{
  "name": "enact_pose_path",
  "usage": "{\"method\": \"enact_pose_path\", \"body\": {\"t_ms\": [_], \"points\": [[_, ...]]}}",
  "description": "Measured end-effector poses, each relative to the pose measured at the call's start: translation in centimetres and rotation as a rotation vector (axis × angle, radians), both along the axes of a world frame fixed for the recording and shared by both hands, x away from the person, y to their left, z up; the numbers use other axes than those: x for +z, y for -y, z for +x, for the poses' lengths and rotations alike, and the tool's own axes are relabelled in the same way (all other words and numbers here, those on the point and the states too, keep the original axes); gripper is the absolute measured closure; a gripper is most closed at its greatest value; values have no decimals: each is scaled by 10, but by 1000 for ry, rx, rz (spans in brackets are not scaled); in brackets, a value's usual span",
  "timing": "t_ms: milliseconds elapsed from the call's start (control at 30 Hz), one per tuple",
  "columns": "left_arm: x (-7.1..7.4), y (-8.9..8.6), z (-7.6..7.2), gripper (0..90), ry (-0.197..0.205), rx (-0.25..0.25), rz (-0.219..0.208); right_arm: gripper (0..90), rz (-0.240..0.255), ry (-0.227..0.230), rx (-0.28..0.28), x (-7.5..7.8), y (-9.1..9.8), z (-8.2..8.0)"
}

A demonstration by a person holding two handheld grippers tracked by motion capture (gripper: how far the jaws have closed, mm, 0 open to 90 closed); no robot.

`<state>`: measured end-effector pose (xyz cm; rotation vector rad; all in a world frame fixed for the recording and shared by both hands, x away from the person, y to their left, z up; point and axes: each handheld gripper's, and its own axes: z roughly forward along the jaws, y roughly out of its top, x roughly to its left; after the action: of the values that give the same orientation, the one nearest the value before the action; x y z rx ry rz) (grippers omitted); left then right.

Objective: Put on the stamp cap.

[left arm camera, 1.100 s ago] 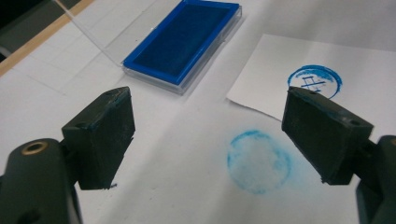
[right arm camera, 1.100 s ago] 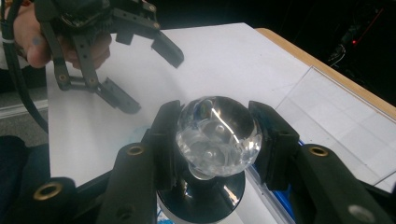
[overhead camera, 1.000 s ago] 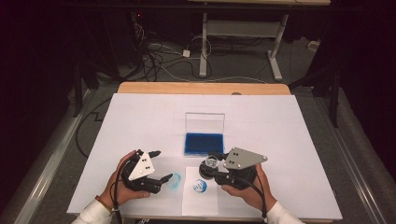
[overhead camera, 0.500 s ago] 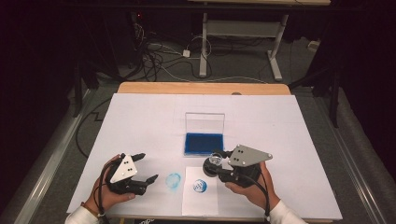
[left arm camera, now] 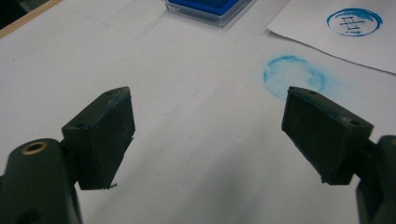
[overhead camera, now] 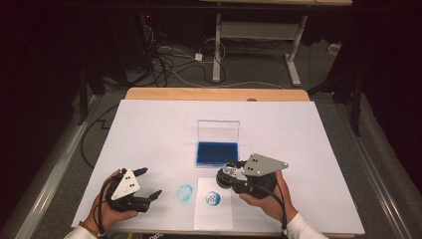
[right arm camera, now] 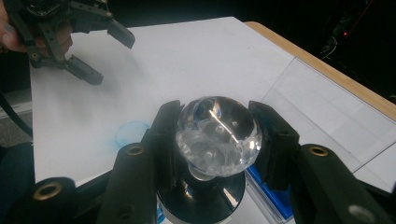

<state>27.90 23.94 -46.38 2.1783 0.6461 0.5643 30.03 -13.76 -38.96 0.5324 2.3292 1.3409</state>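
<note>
Stamp: a clear faceted knob on a round black base point(right arm camera: 217, 135), pinched at the knob by the right gripper point(overhead camera: 234, 177), seemingly just above the counter near its front edge, between the ink pad and the paper sheet; I judge it is carried by the knob so the inked face stays free to press down.
Counter: white-covered top point(overhead camera: 149, 129) with a bare wooden strip along the far edge; everything in use sits close to the front edge, within easy reach of both hands.
Ink pad: blue pad in a clear case point(overhead camera: 217, 152), lid standing upright, about mid-counter, just beyond the stamp, likely left open for re-inking.
Paper sheet: small white sheet point(overhead camera: 213, 216) at the front edge, bearing one round blue print point(left arm camera: 354, 22).
Blue smudge: faint ring point(overhead camera: 184, 192) on the counter cover, just left of the sheet.
Right hand: grasps its gripper from below, jaws level and pointing left toward the sheet.
Left gripper: jaws spread wide and empty point(left arm camera: 208, 135), aimed across the counter toward the smudge, held low near the front-left corner, probably waiting clear of the stamping.
</note>
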Motion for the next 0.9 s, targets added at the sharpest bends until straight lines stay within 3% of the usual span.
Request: {"method": "enact_pose_path", "body": {"t_ms": [900], "points": [[-3,7,0,165,-17,-14,17,569,-4,1,-44,6,-6,23]]}}
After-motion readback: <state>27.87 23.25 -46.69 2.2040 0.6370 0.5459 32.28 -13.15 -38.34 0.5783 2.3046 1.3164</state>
